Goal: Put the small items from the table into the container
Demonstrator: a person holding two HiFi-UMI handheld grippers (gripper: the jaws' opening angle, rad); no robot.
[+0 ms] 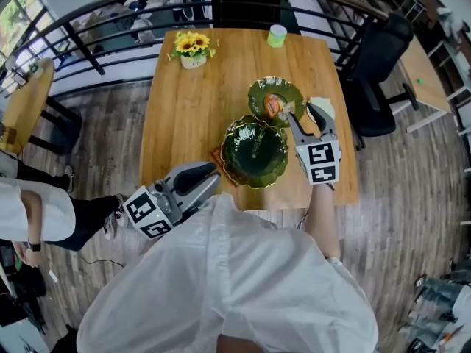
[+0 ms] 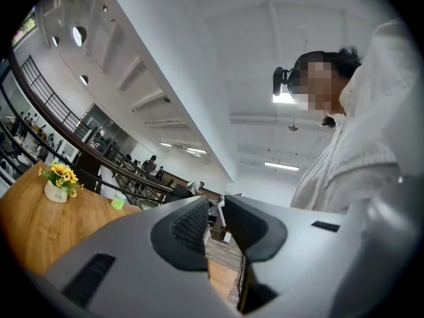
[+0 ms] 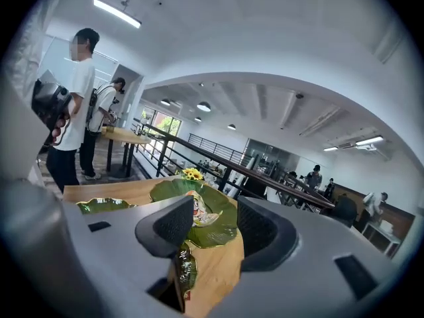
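Right gripper [image 3: 215, 225] fingers [image 3: 173, 225] spread, nothing pinched. Through the gap: a snack packet [image 3: 197, 209] lying in a small green leaf-shaped dish [image 3: 218, 230], just beyond the fingertips. A shiny green wrapper [image 3: 186, 265] lies on the table below the left-hand finger. In the head view the right gripper [image 1: 294, 115] sits at the dish's [image 1: 288, 88] 4 o'clock edge, with the packet [image 1: 273, 106] inside the dish. A white item [image 1: 322, 107] lies just at 3 o'clock of the gripper; kind unclear.

Left gripper [image 2: 213, 212] fingers [image 2: 189, 230] only slightly apart, a narrow slit with nothing in it, tilted up off the table. In the head view the left gripper [image 1: 212, 175] is at 8 o'clock of a large green bowl [image 1: 255, 151], near the table's [image 1: 184, 123] near edge. The bowl touches the small dish at its 1 o'clock.

Far end of the table: sunflower pot [image 1: 193, 48] at 11 o'clock, green cup [image 1: 277, 35] at 1 o'clock.
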